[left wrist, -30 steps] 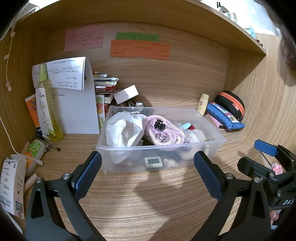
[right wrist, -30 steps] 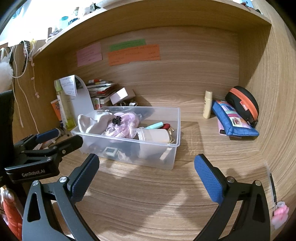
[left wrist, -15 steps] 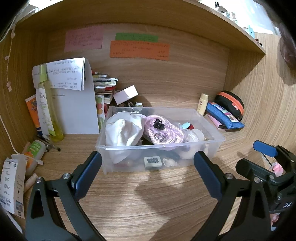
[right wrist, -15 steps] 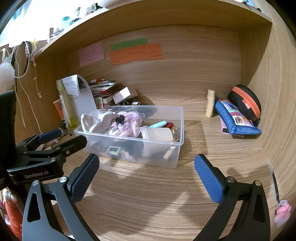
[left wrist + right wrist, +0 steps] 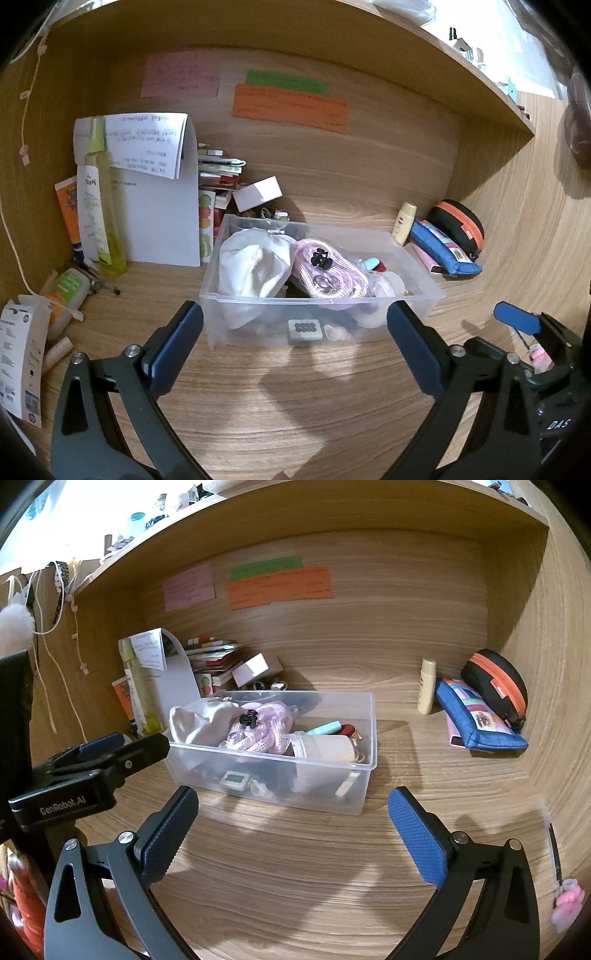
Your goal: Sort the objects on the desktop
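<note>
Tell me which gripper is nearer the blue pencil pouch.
Right. The right gripper is open, short of the blue pencil pouch at the desk's right; the left gripper is open, facing the clear bin.

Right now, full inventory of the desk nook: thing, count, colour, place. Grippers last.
storage bin: 1, clear plastic, centre of desk
cloth: 1, white, left end inside bin
cord bundle: 1, pink, middle of bin, black hair clip on top
tube: 1, teal, right part of bin
sticky notes: 3, pink, green, orange, back wall
spray bottle: 1, yellow-green, back left
paper sheet: 1, white, leaning back left, top folded over
book stack: 1, mixed, behind bin
small box: 1, white, behind bin
small bottle: 1, cream, right of bin
pencil pouch: 1, blue, right
zip case: 1, black with orange zip, far right
left gripper: open, empty, blue pads
right gripper: open, empty, blue pads
</note>
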Available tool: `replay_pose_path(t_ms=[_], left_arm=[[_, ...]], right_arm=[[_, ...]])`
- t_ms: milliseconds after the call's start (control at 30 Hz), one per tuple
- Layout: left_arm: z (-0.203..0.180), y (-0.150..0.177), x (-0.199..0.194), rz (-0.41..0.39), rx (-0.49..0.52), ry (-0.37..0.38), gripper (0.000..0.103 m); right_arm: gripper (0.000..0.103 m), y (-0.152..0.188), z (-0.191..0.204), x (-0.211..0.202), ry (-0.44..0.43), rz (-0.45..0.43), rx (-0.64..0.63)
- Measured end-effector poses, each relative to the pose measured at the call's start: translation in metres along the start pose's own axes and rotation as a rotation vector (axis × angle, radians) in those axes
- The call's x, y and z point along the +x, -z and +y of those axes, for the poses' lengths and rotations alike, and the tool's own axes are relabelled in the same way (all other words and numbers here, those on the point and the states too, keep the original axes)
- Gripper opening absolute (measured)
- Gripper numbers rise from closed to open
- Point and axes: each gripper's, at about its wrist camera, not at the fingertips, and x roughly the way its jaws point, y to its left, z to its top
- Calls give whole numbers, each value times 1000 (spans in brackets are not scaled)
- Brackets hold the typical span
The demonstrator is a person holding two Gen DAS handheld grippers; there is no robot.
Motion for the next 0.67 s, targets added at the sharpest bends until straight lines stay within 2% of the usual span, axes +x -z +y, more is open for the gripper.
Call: replay_pose_path(t_ms=[667], left_arm=[[-3,5,0,3,31,8,101]], right_arm=[[102,-2,1,1,-8,1,16]])
